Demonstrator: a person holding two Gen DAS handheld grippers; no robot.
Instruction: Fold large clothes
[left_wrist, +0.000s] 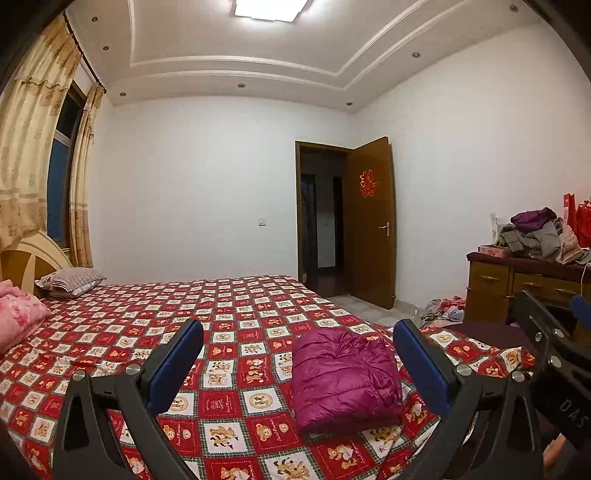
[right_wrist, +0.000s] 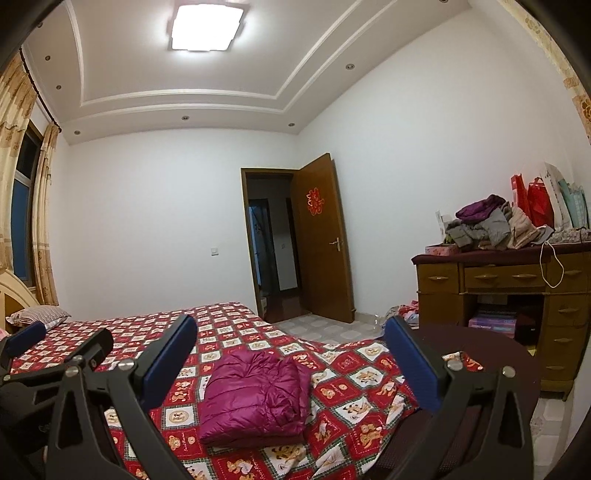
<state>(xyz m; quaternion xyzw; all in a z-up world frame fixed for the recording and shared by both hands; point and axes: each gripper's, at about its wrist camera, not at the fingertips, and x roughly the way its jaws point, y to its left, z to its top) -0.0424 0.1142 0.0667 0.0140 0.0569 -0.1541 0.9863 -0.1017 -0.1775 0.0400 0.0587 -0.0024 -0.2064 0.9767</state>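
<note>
A magenta quilted jacket (left_wrist: 343, 380) lies folded into a compact bundle on the bed's red checked sheet (left_wrist: 236, 317), near the foot end. It also shows in the right wrist view (right_wrist: 255, 397). My left gripper (left_wrist: 297, 332) is open and empty, held above the bed just short of the jacket. My right gripper (right_wrist: 290, 326) is open and empty, also held above and short of the jacket. The right gripper shows at the right edge of the left wrist view (left_wrist: 554, 332). The left gripper shows at the left edge of the right wrist view (right_wrist: 55, 343).
A striped pillow (left_wrist: 70, 280) and a pink quilt (left_wrist: 18, 314) lie at the head of the bed. A wooden dresser (right_wrist: 498, 291) at the right carries a heap of clothes (right_wrist: 484, 225) and red bags (right_wrist: 532, 199). A dark round stool (right_wrist: 480, 354) stands beside the bed. The door (right_wrist: 321, 240) is open.
</note>
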